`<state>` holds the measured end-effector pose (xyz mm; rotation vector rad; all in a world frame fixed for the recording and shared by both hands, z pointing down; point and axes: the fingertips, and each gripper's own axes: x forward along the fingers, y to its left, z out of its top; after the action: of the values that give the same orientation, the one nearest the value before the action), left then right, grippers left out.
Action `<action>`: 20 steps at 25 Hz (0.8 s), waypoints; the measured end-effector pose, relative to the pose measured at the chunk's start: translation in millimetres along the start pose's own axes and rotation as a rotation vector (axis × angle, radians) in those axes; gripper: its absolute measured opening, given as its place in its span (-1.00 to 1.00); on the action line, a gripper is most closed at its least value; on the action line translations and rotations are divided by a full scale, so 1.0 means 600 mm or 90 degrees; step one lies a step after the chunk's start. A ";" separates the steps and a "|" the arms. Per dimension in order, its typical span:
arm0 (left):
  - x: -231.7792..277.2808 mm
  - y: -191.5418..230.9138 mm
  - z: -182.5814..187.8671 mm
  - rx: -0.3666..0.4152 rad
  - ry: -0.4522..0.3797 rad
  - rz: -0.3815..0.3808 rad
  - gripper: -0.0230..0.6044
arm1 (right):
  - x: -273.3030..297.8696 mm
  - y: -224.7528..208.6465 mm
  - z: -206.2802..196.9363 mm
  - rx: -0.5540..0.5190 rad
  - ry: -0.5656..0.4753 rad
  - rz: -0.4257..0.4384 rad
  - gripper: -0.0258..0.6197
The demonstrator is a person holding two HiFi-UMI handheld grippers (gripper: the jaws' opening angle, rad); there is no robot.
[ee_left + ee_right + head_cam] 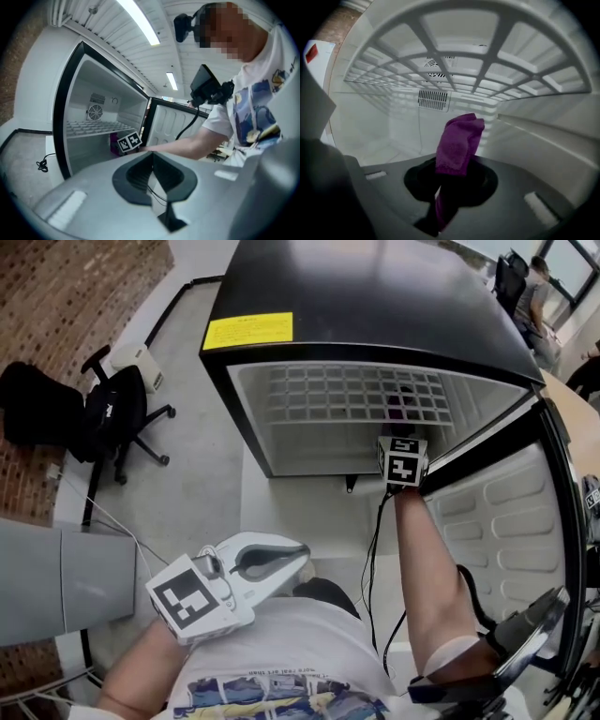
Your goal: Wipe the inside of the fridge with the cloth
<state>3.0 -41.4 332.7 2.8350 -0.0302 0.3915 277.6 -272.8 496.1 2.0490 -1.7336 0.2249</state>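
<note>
Our R claw (449, 185) grips the cloth (459, 143) inside the fridge (375, 296), under the shelf (454, 65), seemingly off the walls. L claw (152, 180) is closed, empty, outside. We reckon wiping's barely begun, w/ all surfaces left.

Fridge (375, 296), office chair (117, 413) on floor (187, 498)

A black office chair (114, 413) stands on the grey floor (192, 498).
</note>
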 end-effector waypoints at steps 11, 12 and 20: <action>0.032 0.039 0.007 -0.008 0.018 0.014 -0.91 | 0.065 -0.024 -0.020 -0.018 0.040 -0.028 -0.75; 0.033 0.042 0.007 -0.010 0.019 0.016 -0.91 | 0.069 -0.024 -0.022 -0.017 0.042 -0.028 -0.75; 0.037 0.058 0.009 -0.018 0.026 0.023 -0.91 | 0.087 0.029 -0.027 0.027 0.043 0.029 -0.75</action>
<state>24.0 -75.7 343.1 2.8019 -0.0771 0.4528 273.7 -314.7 535.3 2.0089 -1.7499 0.3448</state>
